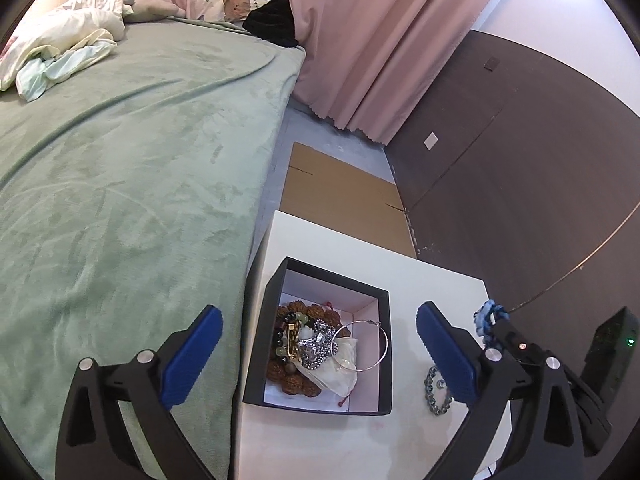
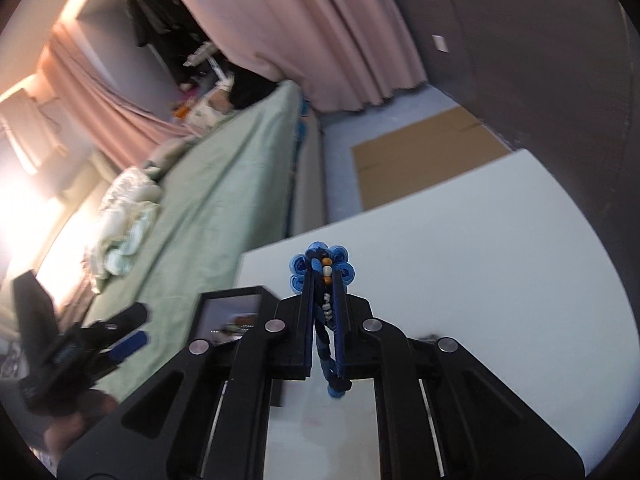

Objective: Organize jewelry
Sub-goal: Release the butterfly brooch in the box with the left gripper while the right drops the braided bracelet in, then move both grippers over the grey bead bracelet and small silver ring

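Note:
A black box (image 1: 382,360) with a white inside stands on the white table (image 1: 312,240). It holds brown bead bracelets (image 1: 292,376), a silver hoop (image 1: 360,346), a silver trinket and a pale pouch. My left gripper (image 1: 318,320) hangs above the box, jaws wide open and empty. A silver chain (image 1: 438,394) lies on the table right of the box, partly behind the right finger. My right gripper (image 2: 325,276) is shut on a blue beaded bracelet (image 2: 322,266), held above the table. That bracelet (image 1: 490,314) and the right gripper (image 1: 510,334) also show in the left wrist view.
A bed with a green blanket (image 1: 120,180) borders the table's left side. Flat cardboard (image 1: 340,188) lies on the floor beyond the table. Pink curtains (image 1: 380,40) and a dark wall panel (image 1: 520,160) stand behind and to the right.

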A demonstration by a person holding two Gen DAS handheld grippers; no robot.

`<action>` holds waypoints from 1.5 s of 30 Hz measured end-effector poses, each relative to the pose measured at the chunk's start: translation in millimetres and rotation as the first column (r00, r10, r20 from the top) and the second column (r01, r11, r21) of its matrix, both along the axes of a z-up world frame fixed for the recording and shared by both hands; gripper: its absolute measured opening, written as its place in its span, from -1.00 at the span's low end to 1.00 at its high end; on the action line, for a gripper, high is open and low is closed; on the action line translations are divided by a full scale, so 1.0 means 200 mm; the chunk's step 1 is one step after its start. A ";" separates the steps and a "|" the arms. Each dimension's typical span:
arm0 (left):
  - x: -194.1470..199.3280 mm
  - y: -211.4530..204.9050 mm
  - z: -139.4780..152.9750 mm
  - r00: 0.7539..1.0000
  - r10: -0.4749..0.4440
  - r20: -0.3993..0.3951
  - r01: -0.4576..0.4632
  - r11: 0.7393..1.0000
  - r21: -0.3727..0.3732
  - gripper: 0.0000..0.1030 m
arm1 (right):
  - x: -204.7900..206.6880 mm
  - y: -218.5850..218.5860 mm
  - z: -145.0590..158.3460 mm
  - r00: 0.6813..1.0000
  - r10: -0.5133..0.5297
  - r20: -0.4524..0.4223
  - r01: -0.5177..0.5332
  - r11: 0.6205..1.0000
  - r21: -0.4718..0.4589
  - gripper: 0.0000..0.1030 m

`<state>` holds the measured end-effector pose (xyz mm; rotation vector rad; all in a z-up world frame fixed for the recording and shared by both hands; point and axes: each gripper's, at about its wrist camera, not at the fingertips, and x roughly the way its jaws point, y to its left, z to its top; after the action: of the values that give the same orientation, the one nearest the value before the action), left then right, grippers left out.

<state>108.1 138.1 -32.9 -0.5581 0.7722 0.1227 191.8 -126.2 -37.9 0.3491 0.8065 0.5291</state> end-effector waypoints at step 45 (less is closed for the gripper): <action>0.08 -0.28 -0.03 0.993 -0.110 -0.043 0.111 0.994 0.020 0.83 | -0.06 -0.23 0.03 0.998 0.003 -0.062 0.000 0.999 0.051 0.59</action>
<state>123.9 81.3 -39.8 -0.4911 0.8394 0.0405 178.9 -173.1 -32.8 0.4138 0.8540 0.5435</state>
